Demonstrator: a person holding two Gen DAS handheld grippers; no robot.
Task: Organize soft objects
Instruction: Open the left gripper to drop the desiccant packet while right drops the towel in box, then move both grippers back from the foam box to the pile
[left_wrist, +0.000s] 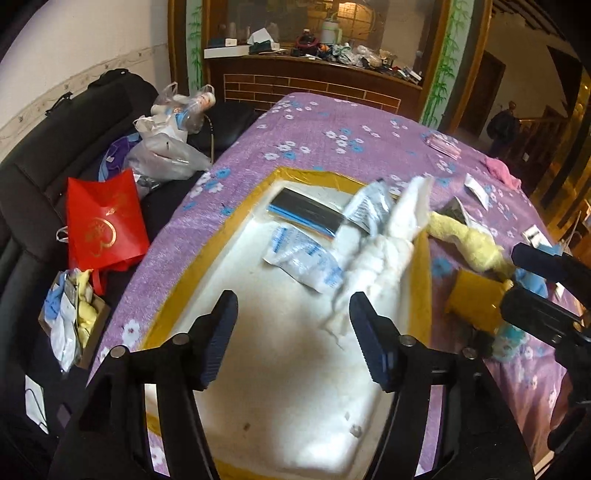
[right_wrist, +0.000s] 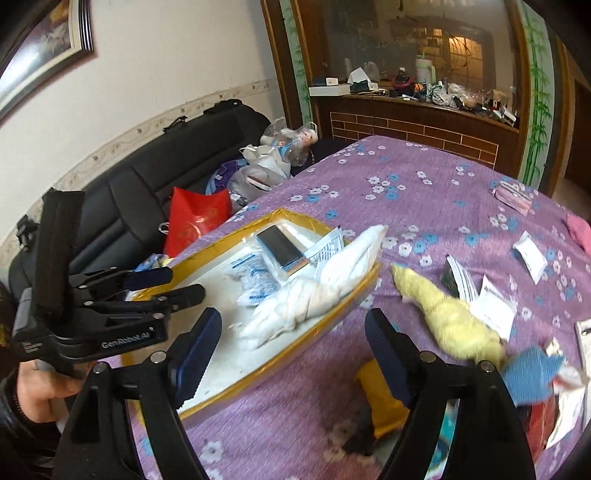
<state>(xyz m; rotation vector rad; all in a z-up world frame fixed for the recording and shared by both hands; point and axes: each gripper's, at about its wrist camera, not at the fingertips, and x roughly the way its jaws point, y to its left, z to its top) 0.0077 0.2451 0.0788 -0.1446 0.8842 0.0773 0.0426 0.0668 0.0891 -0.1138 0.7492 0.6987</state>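
Observation:
A white foam box with a yellow taped rim (left_wrist: 207, 266) (right_wrist: 295, 354) sits on the purple flowered cloth. A twisted white towel (left_wrist: 373, 266) (right_wrist: 314, 295) lies in the box, its far end over the right rim. My left gripper (left_wrist: 291, 306) (right_wrist: 186, 283) hangs open above the box with nothing between its fingers. A twisted yellow towel (left_wrist: 472, 243) (right_wrist: 450, 317) lies on the cloth to the right of the box. My right gripper (right_wrist: 291, 325) (left_wrist: 511, 277) is open over the cloth near the box's right side, holding nothing. A blue cloth (right_wrist: 532, 373) lies beside the yellow towel.
Plastic packets (left_wrist: 295, 254) and a dark flat box (left_wrist: 306, 214) lie inside the foam box. Paper packets (right_wrist: 530, 253) and a pink cloth (right_wrist: 578, 229) are scattered on the right. A yellow item (right_wrist: 384, 402) lies under my right gripper. A red bag (left_wrist: 103, 221) stands on the black sofa, left.

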